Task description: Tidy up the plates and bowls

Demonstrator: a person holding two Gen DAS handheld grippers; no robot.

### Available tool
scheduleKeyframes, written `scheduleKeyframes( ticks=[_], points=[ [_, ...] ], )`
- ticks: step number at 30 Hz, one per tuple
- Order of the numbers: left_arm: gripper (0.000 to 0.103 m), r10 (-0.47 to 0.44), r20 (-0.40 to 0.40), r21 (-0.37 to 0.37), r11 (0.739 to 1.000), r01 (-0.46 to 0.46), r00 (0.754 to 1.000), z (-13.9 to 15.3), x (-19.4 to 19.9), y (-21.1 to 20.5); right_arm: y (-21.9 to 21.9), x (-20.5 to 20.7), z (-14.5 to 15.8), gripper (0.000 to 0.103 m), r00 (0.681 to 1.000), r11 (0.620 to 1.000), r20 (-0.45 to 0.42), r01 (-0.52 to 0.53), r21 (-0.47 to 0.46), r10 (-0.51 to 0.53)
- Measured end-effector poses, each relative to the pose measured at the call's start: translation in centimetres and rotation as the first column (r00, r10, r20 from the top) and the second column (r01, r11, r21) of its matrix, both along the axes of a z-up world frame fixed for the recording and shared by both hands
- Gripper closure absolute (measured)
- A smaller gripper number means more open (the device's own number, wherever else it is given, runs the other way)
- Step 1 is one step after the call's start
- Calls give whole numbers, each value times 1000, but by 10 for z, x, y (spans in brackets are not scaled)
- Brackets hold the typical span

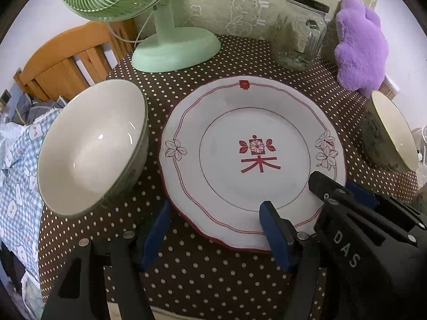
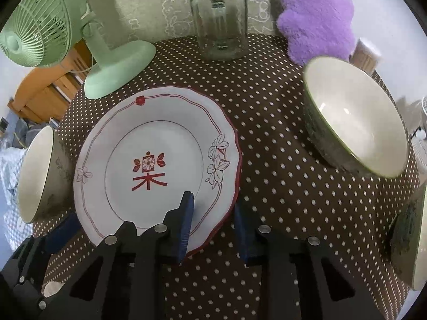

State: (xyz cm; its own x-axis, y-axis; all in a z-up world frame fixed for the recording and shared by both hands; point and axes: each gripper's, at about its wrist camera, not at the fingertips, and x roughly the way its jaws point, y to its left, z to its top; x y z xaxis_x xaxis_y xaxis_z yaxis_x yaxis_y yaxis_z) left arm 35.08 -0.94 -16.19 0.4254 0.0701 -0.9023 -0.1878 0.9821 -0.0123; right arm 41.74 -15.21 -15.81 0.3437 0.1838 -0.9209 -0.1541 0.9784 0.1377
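Looking down on a round surface (image 1: 213,280) in brown polka-dot cloth, bearing a white plate (image 1: 240,122) flat at its middle. Flanking the plate with a left bowl (image 1: 90,149) and a right bowl (image 2: 357,122), both upright. Straddling the plate's near rim with the left claw (image 1: 215,205), standing open and gripping nothing. Bracketing the same rim with the right claw (image 2: 213,200), narrowly open, not pressing. Reading "DAS" in pale letters on the right claw's body; displaying a red flower-topped character at the plate's centre.
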Motion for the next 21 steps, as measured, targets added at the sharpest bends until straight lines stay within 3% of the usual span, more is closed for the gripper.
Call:
scheduleKeyframes(
  ticks=[7,16,21],
  points=[
    [34,-67,-27,-15,998,66,997,2,-19,-20,-26,-21,2,72,999,999,-36,38,0,-38],
    [34,-189,-35,22,982,190,981,8,-48,-49,-68,-62,9,74,988,992,-78,129,-15,-130],
    [34,-182,-30,14,983,183,983,7,-50,-51,-76,-73,18,75,990,992,-60,123,-30,-124]
  ],
)
